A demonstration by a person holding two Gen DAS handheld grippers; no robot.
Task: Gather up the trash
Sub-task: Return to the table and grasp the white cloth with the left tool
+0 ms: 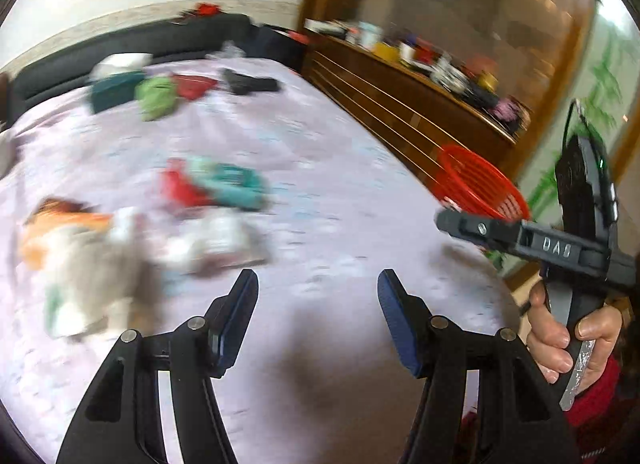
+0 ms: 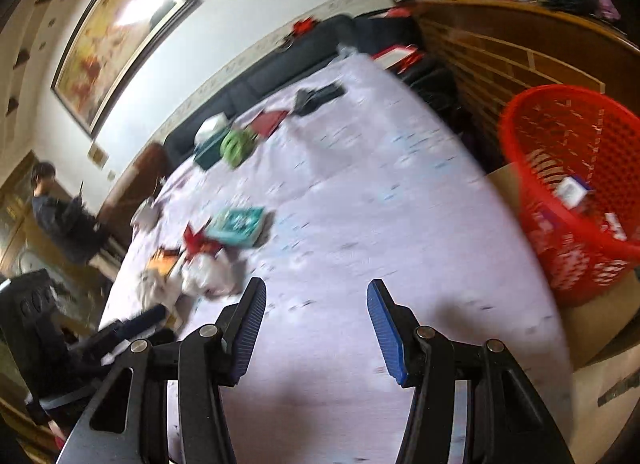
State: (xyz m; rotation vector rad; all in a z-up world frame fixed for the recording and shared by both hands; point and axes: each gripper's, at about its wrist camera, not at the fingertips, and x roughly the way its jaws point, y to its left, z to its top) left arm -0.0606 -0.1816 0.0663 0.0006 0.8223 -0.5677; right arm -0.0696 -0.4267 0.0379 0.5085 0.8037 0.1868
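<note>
- Left gripper (image 1: 318, 284): jaws spread wide, nothing between them, above the lilac bedspread (image 1: 328, 192).
- Right gripper (image 2: 316, 294): jaws likewise apart and empty, over the same bedspread.
- Trash pile (image 1: 132, 240): crumpled wrappers, blurred, ahead and left of the left gripper.
- Teal box (image 2: 238, 226): lies beyond the pile.
- Red basket (image 2: 576, 192): stands beside the bed's right edge, with scraps inside.

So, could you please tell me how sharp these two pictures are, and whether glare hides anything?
Left wrist view: motion blur smears the crumpled white and orange wrappers on the pale lilac bedsheet, while the open left gripper stays crisp. Right wrist view: milder blur, the red plastic mesh basket is readable, and glare washes out the dark-framed wall painting.
</note>
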